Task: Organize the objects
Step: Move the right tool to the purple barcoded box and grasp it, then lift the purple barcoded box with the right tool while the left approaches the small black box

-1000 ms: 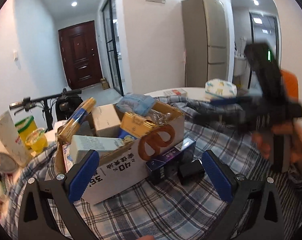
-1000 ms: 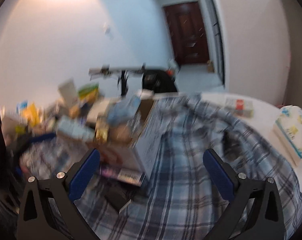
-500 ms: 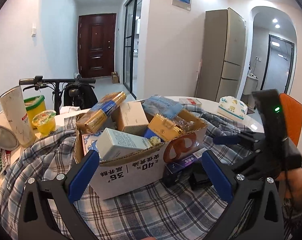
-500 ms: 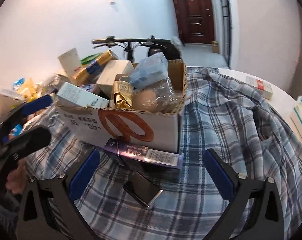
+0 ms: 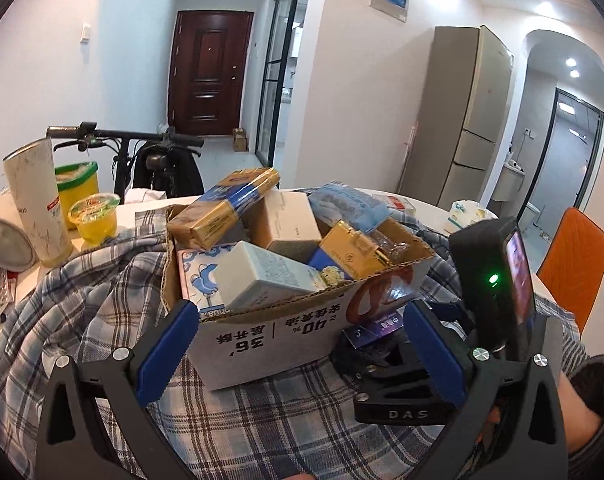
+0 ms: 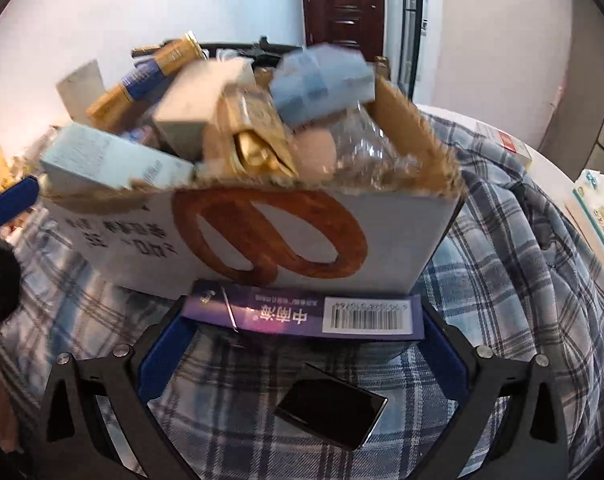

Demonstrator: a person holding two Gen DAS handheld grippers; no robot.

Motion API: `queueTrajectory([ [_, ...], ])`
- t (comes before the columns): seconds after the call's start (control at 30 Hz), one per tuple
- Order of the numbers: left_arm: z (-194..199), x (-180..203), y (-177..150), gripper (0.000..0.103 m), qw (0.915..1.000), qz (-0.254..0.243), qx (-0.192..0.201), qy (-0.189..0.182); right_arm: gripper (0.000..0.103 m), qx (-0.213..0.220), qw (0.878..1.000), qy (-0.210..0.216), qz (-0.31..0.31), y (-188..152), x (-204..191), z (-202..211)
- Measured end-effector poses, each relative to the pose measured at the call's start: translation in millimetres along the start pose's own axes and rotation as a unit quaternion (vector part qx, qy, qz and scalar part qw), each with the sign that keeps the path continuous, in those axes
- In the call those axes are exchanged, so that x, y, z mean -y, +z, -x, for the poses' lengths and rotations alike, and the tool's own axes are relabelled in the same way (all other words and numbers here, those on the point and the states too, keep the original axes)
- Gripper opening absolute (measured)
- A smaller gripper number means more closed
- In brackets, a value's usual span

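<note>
- Blue plaid cloth (image 5: 101, 304) covers the table under both your grippers; dark wood door (image 5: 207, 80) upper centre of the left wrist view, tall fridge (image 5: 468, 120) at right, orange chair (image 5: 574, 256) at the right edge.
- White tumbler (image 5: 37, 200), green-lidded tub (image 5: 77, 184) and yellow jelly cup (image 5: 95, 218) stand at mid left.
- Cardboard box (image 5: 285, 332) sits centre frame, heaped: gold-and-blue carton (image 5: 225, 208) on top, pale blue box (image 5: 261, 276) at the front, beige box (image 5: 285, 220) behind, gold box (image 5: 354, 248) at right, blue pouch (image 6: 322, 80) on top right.
- Purple carton (image 6: 302, 314) lies against the box's front foot, lower centre of the right wrist view; black flat case (image 6: 330, 408) is on the cloth just below it.
- Your left gripper (image 5: 302, 352) is spread wide, empty, blue pads either side of the box front; can't tell if they touch.
- Your right gripper (image 6: 302, 356) is wide open, the purple carton's ends by its fingertips, not clamped.
</note>
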State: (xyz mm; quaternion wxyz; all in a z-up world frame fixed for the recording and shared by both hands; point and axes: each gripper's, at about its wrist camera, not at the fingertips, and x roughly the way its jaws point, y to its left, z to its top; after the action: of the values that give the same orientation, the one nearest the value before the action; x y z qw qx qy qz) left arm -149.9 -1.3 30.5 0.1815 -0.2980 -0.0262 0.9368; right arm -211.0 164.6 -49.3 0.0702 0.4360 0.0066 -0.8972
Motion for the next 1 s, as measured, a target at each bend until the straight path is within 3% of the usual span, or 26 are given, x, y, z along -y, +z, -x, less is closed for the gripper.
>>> queueTrajectory([
  [0.27,-1.0,-3.0,-0.1,0.103,1.0000,0.004,-0.002,0.003,0.101,-0.001,1.000,0.020,-0.018,0.4,7.8,-2.2],
  [0.53,-1.5,-0.7,-0.8,0.103,1.0000,0.001,-0.001,0.002,0.101,0.052,0.998,0.038,0.001,1.6,18.6,33.2],
  [0.67,-3.5,1.3,-1.1,0.103,0.9999,-0.001,-0.007,-0.009,0.101,0.107,0.994,0.003,0.001,10.0,48.3,65.6],
  [0.8,-4.5,6.5,-2.8,0.103,0.9999,-0.014,-0.009,-0.001,0.101,0.194,0.977,-0.092,-0.002,16.2,85.7,93.2],
  [0.9,-2.0,16.2,-4.9,0.103,0.9993,-0.035,-0.001,0.010,0.101,0.219,0.972,-0.070,-0.051,11.4,115.0,94.7],
  [1.0,10.0,32.7,-7.1,0.103,0.9964,-0.074,0.031,0.028,0.101,0.206,0.973,-0.041,-0.101,4.1,137.3,84.2],
])
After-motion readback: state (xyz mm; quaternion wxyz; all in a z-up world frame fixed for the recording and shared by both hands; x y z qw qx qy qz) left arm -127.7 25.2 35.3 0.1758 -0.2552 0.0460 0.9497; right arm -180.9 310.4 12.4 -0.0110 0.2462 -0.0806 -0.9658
